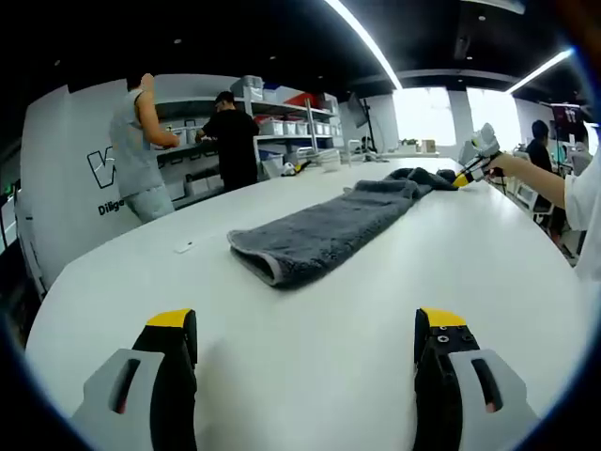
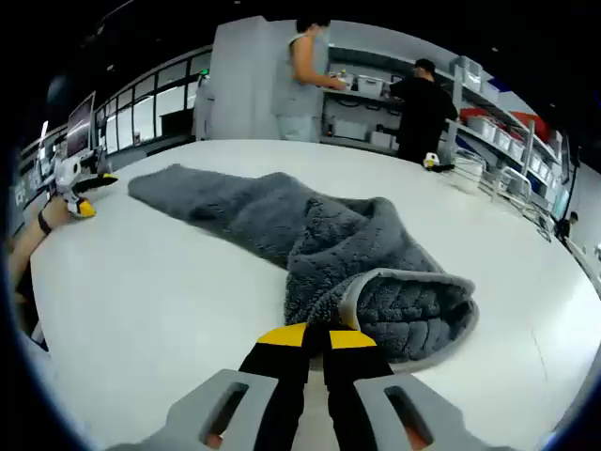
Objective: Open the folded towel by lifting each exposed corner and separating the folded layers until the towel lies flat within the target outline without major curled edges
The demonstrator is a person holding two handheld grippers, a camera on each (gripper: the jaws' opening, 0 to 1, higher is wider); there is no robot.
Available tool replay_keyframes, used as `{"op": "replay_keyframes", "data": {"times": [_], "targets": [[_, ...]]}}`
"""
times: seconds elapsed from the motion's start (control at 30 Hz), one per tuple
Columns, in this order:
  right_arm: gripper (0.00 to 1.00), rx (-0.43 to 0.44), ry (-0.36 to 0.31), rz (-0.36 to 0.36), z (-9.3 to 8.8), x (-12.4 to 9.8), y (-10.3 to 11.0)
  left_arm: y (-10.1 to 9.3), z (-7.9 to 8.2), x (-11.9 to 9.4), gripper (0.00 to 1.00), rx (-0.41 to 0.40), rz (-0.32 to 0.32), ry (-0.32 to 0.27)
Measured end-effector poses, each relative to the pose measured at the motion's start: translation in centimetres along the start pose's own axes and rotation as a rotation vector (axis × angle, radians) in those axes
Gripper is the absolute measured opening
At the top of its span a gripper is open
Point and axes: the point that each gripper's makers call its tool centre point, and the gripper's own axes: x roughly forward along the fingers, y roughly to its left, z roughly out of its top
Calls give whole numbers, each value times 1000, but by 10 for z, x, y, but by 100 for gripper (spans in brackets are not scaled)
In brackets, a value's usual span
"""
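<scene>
Right gripper view: right tongs (image 2: 315, 336) pinch the grey towel's (image 2: 310, 244) near curled edge. Left tongs (image 1: 307, 324), spread, hover over bare white surface (image 1: 310, 376) short of the towel's far end.

Beyond the gray towel (image 1: 329, 230) on the white table (image 1: 310, 376), much stays unreadable. In the left gripper view, black lettering (image 1: 105, 188) on the wall panel behind the table is cut off by the picture's edge, and the towel's far end bunches so that the contact with the right gripper (image 1: 462, 178) is too small to judge. A small white scrap (image 1: 183, 247) left of the towel cannot be identified. In the right gripper view, the jaws cover the towel's near hem, hiding whether cloth lies between them. Shelf bins (image 2: 488, 122) beyond the towel blur together; the left gripper (image 2: 80, 193) appears tiny at the table's far edge.
</scene>
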Motion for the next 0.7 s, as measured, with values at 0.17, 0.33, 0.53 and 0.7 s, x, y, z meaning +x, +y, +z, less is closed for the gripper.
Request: {"op": "replay_keyframes", "data": {"times": [0.17,0.33,0.53,0.7], "targets": [[2,-71,-11,157,18,11,71,-6,1,-2,95,-1,-2,-5],[3,-203,-19,285,34,17,147,-9,4,-4,95,-1,-1,-14],[3,-373,-62,362,48,22,221,-12,7,-4,95,-1,-1,-25],[3,-525,-112,297,50,19,240,-12,10,-4,95,-1,-7,-34]]}}
